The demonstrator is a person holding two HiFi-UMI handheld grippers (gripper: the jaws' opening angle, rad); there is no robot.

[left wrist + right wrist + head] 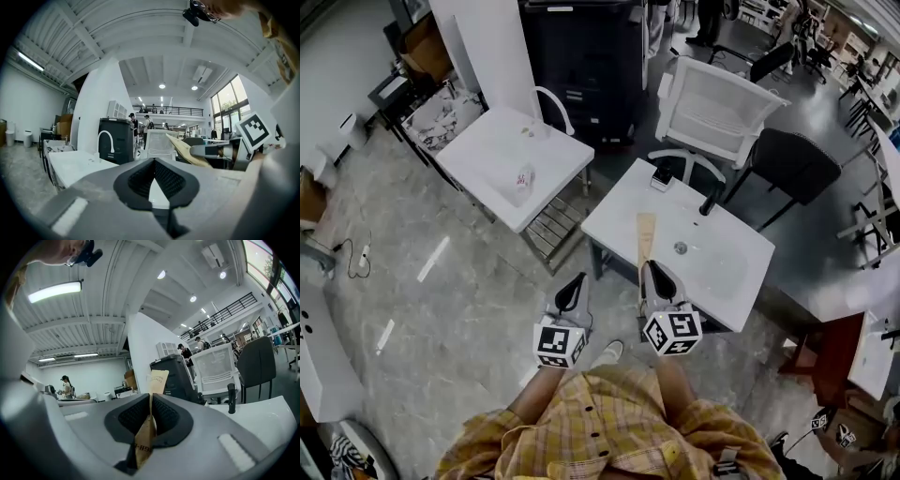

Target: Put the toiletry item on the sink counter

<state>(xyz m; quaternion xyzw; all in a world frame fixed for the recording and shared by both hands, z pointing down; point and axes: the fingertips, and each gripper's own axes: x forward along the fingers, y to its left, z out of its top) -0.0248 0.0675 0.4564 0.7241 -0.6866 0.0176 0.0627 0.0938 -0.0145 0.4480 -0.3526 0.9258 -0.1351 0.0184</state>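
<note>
Right gripper (657, 273) (151, 401): jaws clamped on the near end of a flat tan toiletry packet (646, 236) (156, 379).
- The packet's long axis runs straight out from the jaws, away from the person.
- It is held edge-on between the pads, with the printed free end pointing forward.
- In the head view the free end is over the near-left part of the white sink counter (623, 211), left of the drain (680, 247).

Left gripper (572, 292) (153, 163): jaw tips together, nothing between them. It is beside the counter's near-left edge, over the floor.

Sink counter:
- The basin (724, 272) is right of the packet.
- A black faucet (709, 201) stands behind the basin.
- A small dark object (662, 174) sits at the far corner.

Second sink counter (483, 141), to the left: it has a white faucet (556, 103). A small pink-and-white item (523, 178) lies at its basin.
</note>
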